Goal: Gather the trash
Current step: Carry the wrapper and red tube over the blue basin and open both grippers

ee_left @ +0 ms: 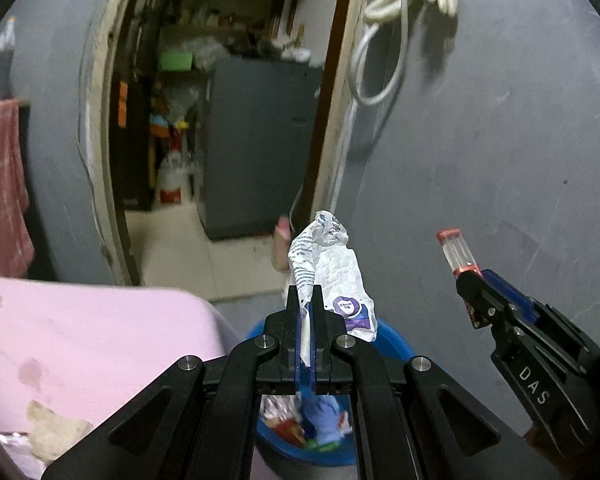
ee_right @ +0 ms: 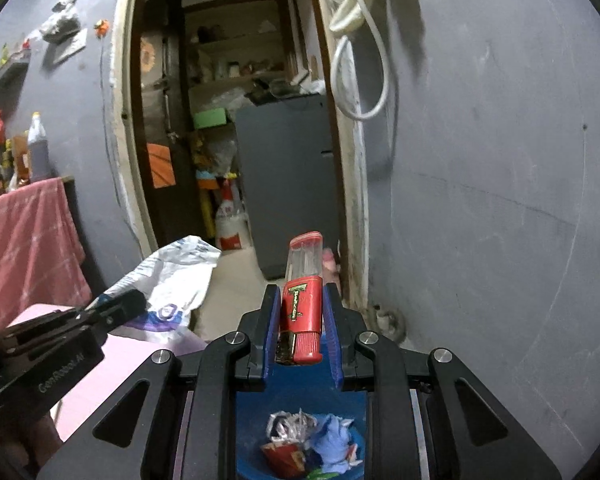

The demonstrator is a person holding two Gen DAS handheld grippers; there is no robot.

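My left gripper (ee_left: pixel 305 296) is shut on a crumpled white plastic wrapper (ee_left: pixel 332 268) with blue and purple print, held above a blue trash bin (ee_left: pixel 396 344) with trash inside. My right gripper (ee_right: pixel 300 300) is shut on a red and clear plastic container (ee_right: pixel 305 292), also above the blue bin (ee_right: pixel 256 420). The right gripper shows in the left wrist view (ee_left: pixel 476 288) at the right with the container (ee_left: pixel 458 252). The left gripper (ee_right: pixel 136 300) and the wrapper (ee_right: pixel 176 276) show at the left of the right wrist view.
A pink surface (ee_left: pixel 80 340) lies at the left with a crumpled scrap (ee_left: pixel 54 434) on it. A grey wall (ee_left: pixel 500 140) stands ahead on the right. An open doorway (ee_left: pixel 220 120) leads to a cluttered room with a grey cabinet (ee_left: pixel 260 148). A red cloth (ee_right: pixel 32 240) hangs at the left.
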